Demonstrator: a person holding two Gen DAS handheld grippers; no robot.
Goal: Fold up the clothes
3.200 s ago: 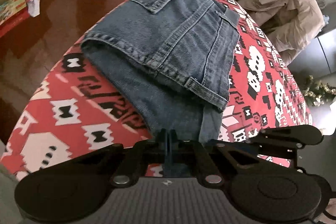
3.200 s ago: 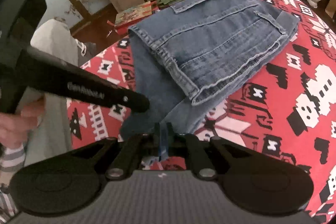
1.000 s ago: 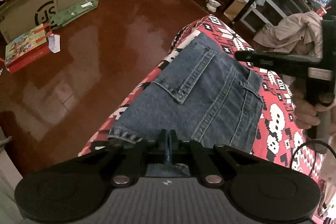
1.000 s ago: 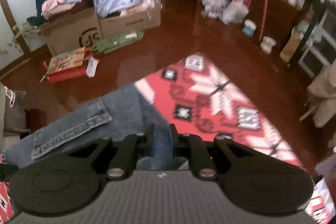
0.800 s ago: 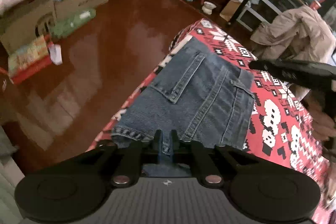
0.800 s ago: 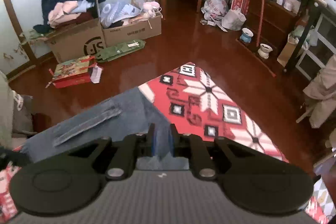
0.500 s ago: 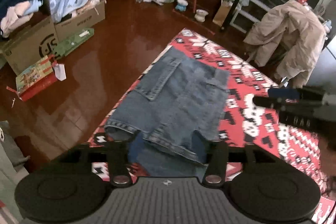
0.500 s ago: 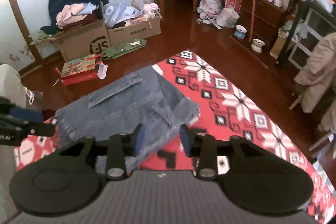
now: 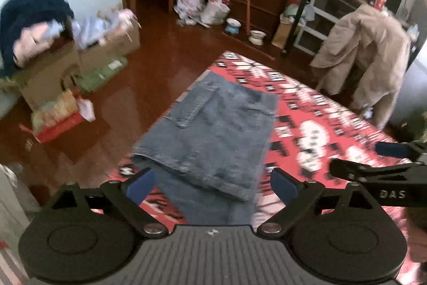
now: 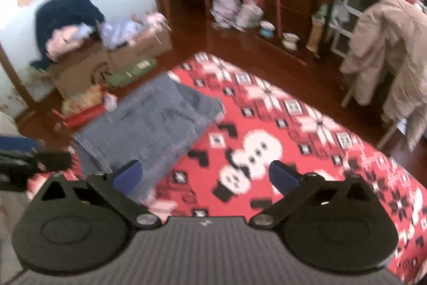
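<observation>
Folded blue jeans (image 9: 213, 135) lie on a red patterned cloth (image 9: 315, 130) near its left edge, back pocket up, with a lower layer sticking out toward me. My left gripper (image 9: 212, 184) hangs open above the near end of the jeans, holding nothing. In the right wrist view the jeans (image 10: 149, 130) lie at the left of the red cloth (image 10: 293, 130), and my right gripper (image 10: 204, 175) is open above the cloth just right of them. The right gripper (image 9: 379, 159) also juts in at the right of the left wrist view.
Cardboard boxes (image 9: 53, 71) heaped with clothes stand on the brown floor at the left. A beige coat (image 9: 368, 58) hangs over a chair at the right. Dark shelves and bags (image 9: 213, 7) line the back wall. The red cloth (image 10: 387, 178) stretches right.
Both grippers were shut on the jeans' edge a second ago; they have let go, opened wide and pulled up and back. The folded jeans now lie flat on the cloth.
</observation>
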